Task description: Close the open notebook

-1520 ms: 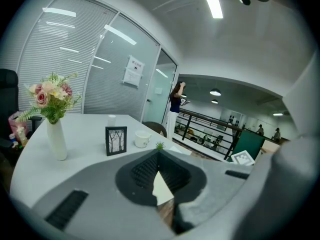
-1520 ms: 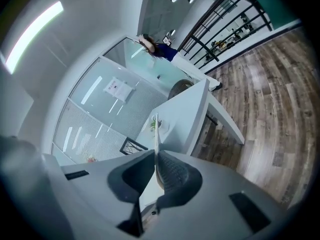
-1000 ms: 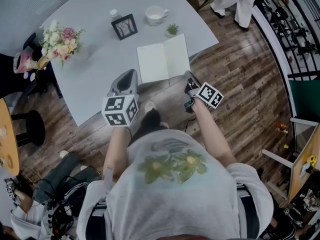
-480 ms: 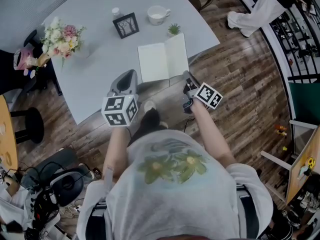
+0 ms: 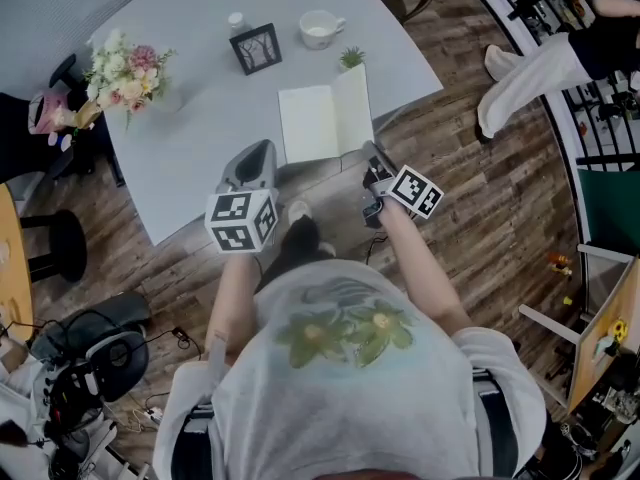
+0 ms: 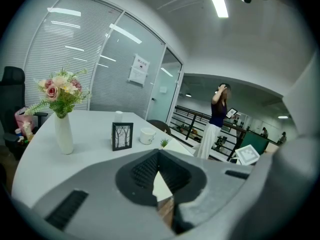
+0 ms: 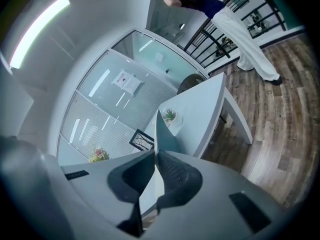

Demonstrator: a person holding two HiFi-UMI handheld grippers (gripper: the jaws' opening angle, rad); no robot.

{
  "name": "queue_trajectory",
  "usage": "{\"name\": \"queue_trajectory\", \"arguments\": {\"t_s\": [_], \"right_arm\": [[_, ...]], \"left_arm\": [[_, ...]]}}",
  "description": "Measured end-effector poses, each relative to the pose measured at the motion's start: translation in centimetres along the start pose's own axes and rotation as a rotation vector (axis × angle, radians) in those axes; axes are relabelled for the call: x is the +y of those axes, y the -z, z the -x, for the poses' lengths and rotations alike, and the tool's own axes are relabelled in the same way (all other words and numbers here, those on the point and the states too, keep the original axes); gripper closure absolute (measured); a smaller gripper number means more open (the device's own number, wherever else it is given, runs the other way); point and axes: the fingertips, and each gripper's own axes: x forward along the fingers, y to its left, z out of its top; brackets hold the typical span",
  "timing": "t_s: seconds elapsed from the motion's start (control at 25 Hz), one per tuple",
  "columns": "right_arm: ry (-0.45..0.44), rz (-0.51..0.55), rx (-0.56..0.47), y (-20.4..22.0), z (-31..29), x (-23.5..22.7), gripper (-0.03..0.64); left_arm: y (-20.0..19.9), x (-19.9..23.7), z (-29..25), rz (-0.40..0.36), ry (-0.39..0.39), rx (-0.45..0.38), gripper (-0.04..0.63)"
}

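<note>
Pale grey tabletop [image 5: 190, 138] stands on a dark wood-plank floor [image 5: 480, 198], with a black metal railing [image 5: 600, 108] at the room's edge. The open white notebook [image 5: 310, 123] lies at the tabletop's near edge, its right leaf tilted up. The right tool [image 5: 370, 153] is clamped on that leaf. The left tool [image 5: 262, 148] hovers beside the notebook, jaws together and empty. A white vase of flowers [image 5: 125, 73], a black picture frame [image 5: 255, 50], a white cup [image 5: 320, 30] and a small potted plant [image 5: 350, 59] stand further back.

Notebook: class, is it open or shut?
Open: left page lies flat on the table; right page tilts up, pinched in the right gripper's jaws.
</note>
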Motion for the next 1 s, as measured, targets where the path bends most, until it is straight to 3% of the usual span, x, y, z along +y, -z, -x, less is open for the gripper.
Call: {"name": "queue_trajectory", "arguments": {"t_s": [1.0], "right_arm": [[-0.054,-0.003,0.071,2.4,-1.4,2.7,0.578]], "left_arm": [[0.5,0.5,-0.1,0.009,0.001,0.017,0.594]]}}
